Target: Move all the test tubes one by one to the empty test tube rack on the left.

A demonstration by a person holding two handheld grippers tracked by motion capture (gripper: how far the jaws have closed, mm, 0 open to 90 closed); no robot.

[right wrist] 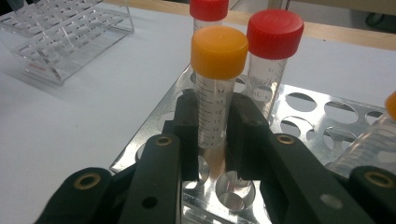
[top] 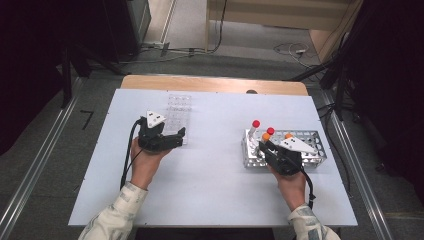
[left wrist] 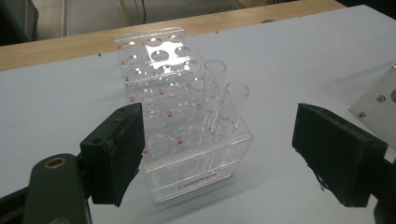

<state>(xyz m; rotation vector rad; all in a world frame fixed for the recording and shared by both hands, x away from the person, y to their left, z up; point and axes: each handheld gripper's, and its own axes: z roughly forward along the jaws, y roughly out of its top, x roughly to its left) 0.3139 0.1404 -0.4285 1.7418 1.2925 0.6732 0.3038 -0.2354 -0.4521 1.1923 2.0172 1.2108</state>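
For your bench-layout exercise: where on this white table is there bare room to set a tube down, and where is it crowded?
Free: the wide white tabletop between the clear plastic tube rack and the perforated metal rack, and the front strip between the two sleeves. Crowded: the metal rack's left end, where the right gripper clamps the orange-capped graduated tube beside two red-capped tubes.

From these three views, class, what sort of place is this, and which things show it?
Probably a laboratory-style bench: a perforated metal tube rack holds graduated plastic tubes with red and orange screw caps, and a clear acrylic test-tube rack holds two open glass tubes on a white tabletop.
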